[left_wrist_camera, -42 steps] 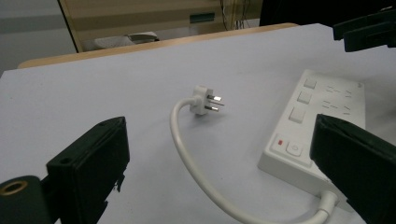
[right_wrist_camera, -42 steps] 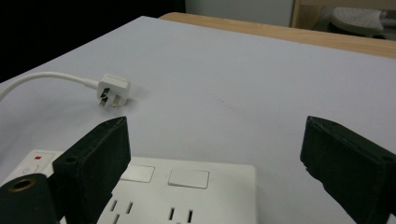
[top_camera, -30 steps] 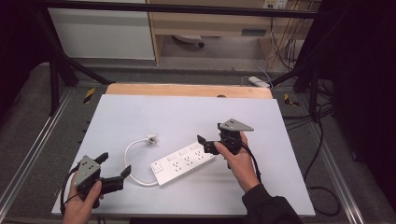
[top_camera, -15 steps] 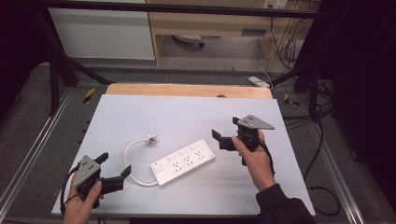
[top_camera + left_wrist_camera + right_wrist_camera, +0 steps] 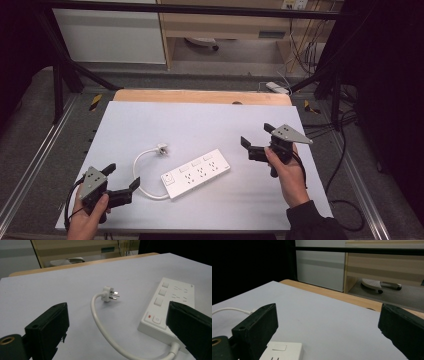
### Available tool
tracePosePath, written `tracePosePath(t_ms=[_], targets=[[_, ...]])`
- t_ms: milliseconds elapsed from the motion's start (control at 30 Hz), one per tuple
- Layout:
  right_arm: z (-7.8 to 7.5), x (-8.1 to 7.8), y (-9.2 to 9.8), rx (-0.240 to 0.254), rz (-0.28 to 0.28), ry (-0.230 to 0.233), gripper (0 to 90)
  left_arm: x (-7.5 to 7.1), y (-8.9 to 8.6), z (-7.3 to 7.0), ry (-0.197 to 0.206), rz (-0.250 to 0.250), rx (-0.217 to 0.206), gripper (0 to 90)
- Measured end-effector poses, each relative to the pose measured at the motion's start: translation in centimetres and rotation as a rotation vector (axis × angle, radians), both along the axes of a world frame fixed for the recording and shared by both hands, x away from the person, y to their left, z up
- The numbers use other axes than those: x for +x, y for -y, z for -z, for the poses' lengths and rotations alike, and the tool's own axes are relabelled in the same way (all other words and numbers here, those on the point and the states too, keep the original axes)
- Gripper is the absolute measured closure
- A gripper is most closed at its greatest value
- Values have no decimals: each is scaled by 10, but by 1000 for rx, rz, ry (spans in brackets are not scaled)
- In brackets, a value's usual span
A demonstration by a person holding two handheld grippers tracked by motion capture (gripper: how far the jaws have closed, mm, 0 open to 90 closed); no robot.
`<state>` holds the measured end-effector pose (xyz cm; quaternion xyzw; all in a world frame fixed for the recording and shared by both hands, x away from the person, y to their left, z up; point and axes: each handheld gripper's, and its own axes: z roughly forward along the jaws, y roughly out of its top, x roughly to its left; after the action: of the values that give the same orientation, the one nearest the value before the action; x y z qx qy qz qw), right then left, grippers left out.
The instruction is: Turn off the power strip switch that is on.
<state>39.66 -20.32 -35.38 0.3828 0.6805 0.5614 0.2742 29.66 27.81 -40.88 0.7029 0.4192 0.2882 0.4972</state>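
A white power strip (image 5: pixel 196 172) lies flat near the middle of the white table (image 5: pixel 200 125), its short cable looping left to a white plug (image 5: pixel 161 148) that rests on the surface. In the left gripper view the plug (image 5: pixel 109 293) shows its metal prongs, and the strip (image 5: pixel 167 305) with its switches lies to the right. My left gripper (image 5: pixel 121 183) is open at the front left corner, pointing at the cable loop. My right gripper (image 5: pixel 256 141) is open, held above the table to the right of the strip. One corner of the strip (image 5: pixel 283 350) appears in the right gripper view.
A wooden strip (image 5: pixel 200 96) runs along the table's far edge. Beyond it stand a white cabinet (image 5: pixel 110 35) and wooden shelving (image 5: pixel 235 25). Cables (image 5: pixel 305 55) hang at the back right, and metal rails (image 5: pixel 30 165) flank the table.
My right gripper has drawn away from the power strip's right end, moving right and rising. The left gripper and the strip have stayed put.
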Motion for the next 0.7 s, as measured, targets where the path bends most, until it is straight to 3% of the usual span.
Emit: tracePosePath(t_ms=[233, 700], targets=[[-1, -6, 15, 4, 32, 29, 27, 0, 0, 0, 1, 0, 0, 46], [7, -22, 45, 18, 68, 40, 44, 0, 0, 0, 1, -1, 1, 46]])
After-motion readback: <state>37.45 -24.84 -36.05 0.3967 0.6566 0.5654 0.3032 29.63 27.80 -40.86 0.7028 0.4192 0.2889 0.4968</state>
